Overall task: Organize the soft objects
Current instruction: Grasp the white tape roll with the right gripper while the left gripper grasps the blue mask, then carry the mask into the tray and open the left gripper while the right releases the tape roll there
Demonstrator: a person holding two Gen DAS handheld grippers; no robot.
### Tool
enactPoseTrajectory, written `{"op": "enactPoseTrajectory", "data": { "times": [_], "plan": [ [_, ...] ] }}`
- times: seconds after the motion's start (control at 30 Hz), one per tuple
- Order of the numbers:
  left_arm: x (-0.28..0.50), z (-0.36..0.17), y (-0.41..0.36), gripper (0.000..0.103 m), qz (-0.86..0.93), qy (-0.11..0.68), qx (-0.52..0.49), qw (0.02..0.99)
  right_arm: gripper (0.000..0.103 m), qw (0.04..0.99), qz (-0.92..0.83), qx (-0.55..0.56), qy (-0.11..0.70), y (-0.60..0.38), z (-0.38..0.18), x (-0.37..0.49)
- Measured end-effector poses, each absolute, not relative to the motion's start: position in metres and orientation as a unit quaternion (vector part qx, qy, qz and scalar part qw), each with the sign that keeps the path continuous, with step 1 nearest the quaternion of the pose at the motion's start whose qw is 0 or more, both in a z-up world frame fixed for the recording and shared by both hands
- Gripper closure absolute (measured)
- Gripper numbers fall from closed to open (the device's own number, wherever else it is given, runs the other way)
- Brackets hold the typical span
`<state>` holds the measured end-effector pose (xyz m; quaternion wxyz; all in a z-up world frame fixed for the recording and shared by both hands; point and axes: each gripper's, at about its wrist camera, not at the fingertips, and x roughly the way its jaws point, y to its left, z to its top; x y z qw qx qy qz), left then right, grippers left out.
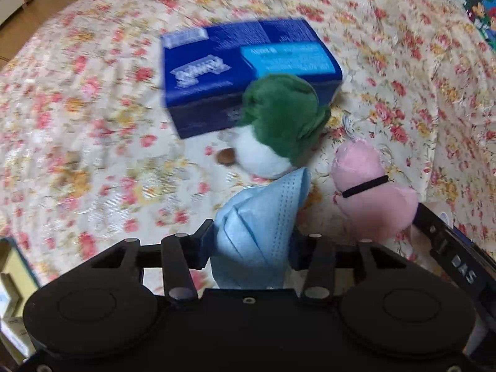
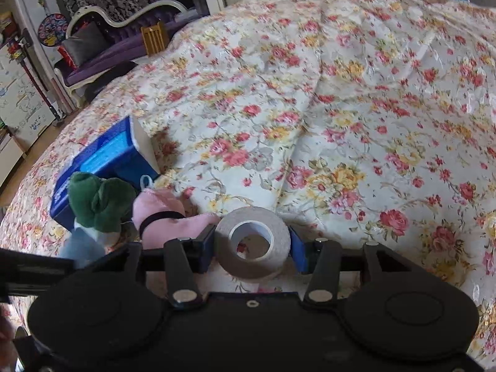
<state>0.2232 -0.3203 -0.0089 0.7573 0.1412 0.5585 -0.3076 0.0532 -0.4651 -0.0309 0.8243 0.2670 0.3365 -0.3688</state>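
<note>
My left gripper [image 1: 251, 241] is shut on a crumpled light blue face mask [image 1: 260, 217], held just above the floral bedspread [image 1: 93, 155]. Beyond it lie a green and white plush toy [image 1: 279, 124] and a pink plush toy [image 1: 372, 192] with a black band, side by side in front of a blue tissue box [image 1: 241, 65]. My right gripper [image 2: 252, 248] is shut on a grey roll of tape [image 2: 252, 241], its blue pads pressing both sides. In the right wrist view the pink plush [image 2: 167, 214], green plush [image 2: 99, 198] and tissue box [image 2: 105, 161] sit at the left.
The floral bedspread [image 2: 372, 108] stretches wide to the right and far side, with folds. A purple sofa [image 2: 102, 49] and shelves stand past the bed's left edge. A colourful cartoon picture [image 1: 477, 6] lies at the far right. The other gripper's black body [image 1: 449, 248] is close by.
</note>
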Motion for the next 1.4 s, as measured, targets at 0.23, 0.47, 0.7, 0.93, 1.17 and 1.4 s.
{"op": "enactPoseTrajectory", "data": {
  "times": [0.23,0.47,0.7,0.93,1.17,1.4],
  "plan": [
    [0.227,0.045,-0.218,0.055,-0.285,0.531,0.112,0.790,0.055,0.860,-0.347,0.215,0.305,-0.435,-0.009,0.050],
    [0.241,0.050,-0.095,0.055,-0.196,0.522,0.087,0.825,0.055,0.871,-0.305,0.174,0.344,-0.382,0.006,0.067],
    [0.249,0.008,-0.018,0.055,-0.121,0.549,0.067,0.824,0.055,0.889,-0.209,0.147,0.379,-0.285,0.042,0.088],
    [0.261,-0.032,0.024,0.056,-0.104,0.575,0.011,0.812,0.055,0.894,-0.084,0.123,0.423,-0.185,0.049,0.114],
    [0.288,-0.050,0.011,0.055,-0.127,0.570,0.000,0.812,0.055,0.878,-0.044,0.089,0.468,-0.124,0.025,0.134],
    [0.294,-0.038,0.001,0.036,-0.164,0.533,0.016,0.830,0.055,0.863,-0.031,0.074,0.499,-0.104,0.001,0.157]
  ]
}}
